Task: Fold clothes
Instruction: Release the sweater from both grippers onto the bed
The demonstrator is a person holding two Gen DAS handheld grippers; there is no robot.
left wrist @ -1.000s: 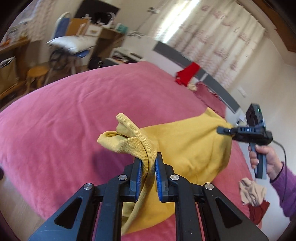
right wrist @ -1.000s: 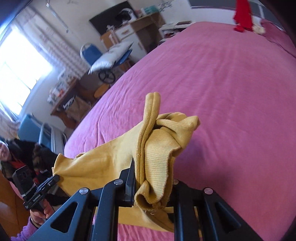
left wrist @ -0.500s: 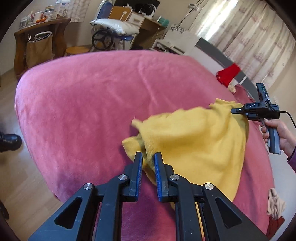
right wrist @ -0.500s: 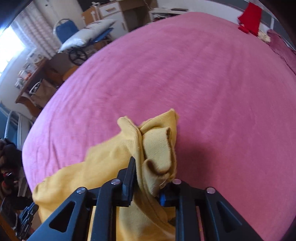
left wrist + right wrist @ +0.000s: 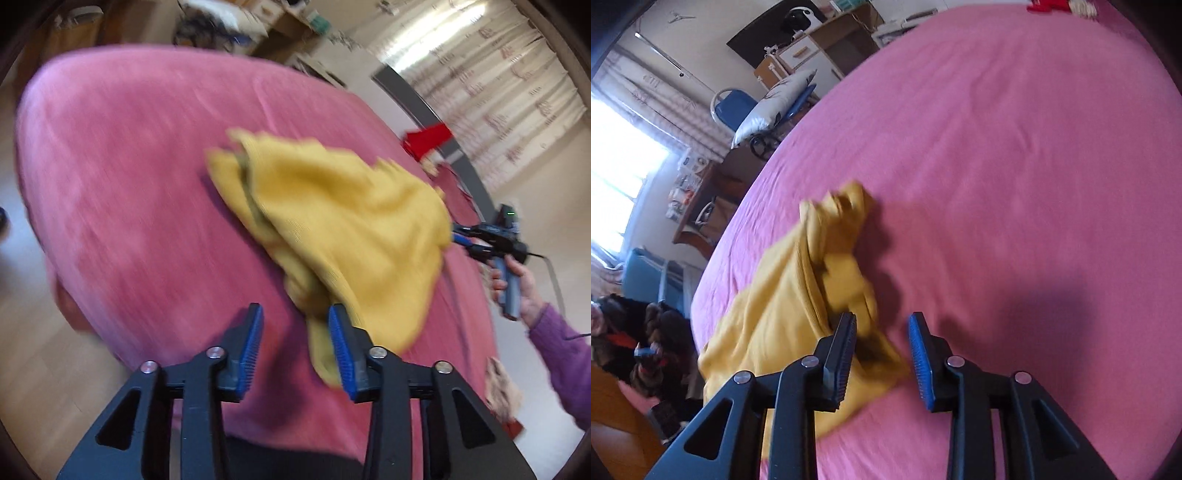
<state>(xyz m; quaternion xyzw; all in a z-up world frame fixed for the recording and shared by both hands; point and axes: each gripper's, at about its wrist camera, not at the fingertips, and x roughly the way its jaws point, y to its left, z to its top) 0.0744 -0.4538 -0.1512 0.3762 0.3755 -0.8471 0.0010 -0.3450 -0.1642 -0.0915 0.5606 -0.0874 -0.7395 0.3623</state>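
Note:
A yellow knit garment lies crumpled on the pink bed. My left gripper is open, with one end of the garment lying beside its right pad. In the right wrist view the garment lies to the left, and my right gripper is open over its near edge. The right gripper also shows in the left wrist view at the garment's far right end, open.
A red garment lies at the bed's far side by a grey headboard. A beige and red heap lies at the bed's right edge. A desk, a blue chair with a pillow and wooden floor surround the bed.
Both grippers have opened and let go of the yellow garment, which has dropped onto the bed. Both have pulled back a little.

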